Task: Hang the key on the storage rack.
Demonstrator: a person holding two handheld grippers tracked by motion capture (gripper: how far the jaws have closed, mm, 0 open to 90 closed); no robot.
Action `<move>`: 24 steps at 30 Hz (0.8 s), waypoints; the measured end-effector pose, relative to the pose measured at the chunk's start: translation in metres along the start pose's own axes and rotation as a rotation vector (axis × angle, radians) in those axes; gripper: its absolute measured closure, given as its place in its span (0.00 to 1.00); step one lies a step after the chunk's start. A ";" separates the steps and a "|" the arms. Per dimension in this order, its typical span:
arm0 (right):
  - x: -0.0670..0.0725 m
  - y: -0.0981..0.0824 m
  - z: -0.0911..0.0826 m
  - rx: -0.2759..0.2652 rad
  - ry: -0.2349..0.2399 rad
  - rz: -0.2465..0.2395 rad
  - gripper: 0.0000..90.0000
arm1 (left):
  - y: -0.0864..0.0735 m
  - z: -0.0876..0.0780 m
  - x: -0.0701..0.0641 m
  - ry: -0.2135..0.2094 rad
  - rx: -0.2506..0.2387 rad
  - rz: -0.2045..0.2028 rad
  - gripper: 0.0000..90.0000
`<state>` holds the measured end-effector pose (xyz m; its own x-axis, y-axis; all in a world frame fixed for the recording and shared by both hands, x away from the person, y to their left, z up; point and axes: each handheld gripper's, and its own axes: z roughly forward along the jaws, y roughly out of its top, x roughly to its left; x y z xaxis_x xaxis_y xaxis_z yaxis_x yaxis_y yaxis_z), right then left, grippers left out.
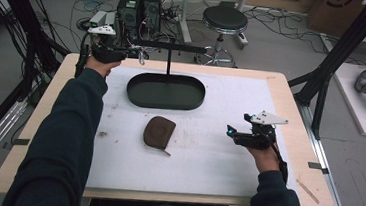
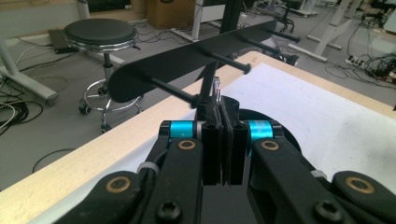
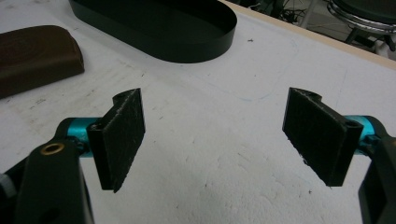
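Left tongs [image 2: 223, 140] pinch something with a small metal ring [image 2: 217, 89]; what it is cannot be told. Brown pouch [image 3: 35, 56] beside the black tray [image 3: 187, 44]: cut off at frame edge.

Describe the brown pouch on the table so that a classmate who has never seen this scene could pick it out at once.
Start at the white mat covering the table. Near its middle, just in front of the black oval tray, lies the brown pouch. It is the one soft, brown, rounded-square thing there, with a small pull tab at one corner.
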<state>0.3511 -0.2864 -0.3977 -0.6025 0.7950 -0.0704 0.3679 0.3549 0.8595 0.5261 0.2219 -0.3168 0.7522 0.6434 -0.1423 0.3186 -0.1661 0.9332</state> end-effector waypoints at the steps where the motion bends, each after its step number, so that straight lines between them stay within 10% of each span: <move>1: 0.000 0.000 0.000 -0.001 0.001 0.002 0.24 | -0.001 0.000 0.002 0.005 0.008 -0.005 0.97; 24: -0.002 -0.002 0.000 0.004 0.004 0.017 0.24 | 0.000 0.021 0.006 0.160 0.047 -0.017 0.96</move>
<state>0.3512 -0.2889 -0.3994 -0.5988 0.7991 -0.0535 0.3814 0.3432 0.8583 0.5428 0.2101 -0.3248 0.6464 0.7564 -0.1003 0.3603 -0.1868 0.9140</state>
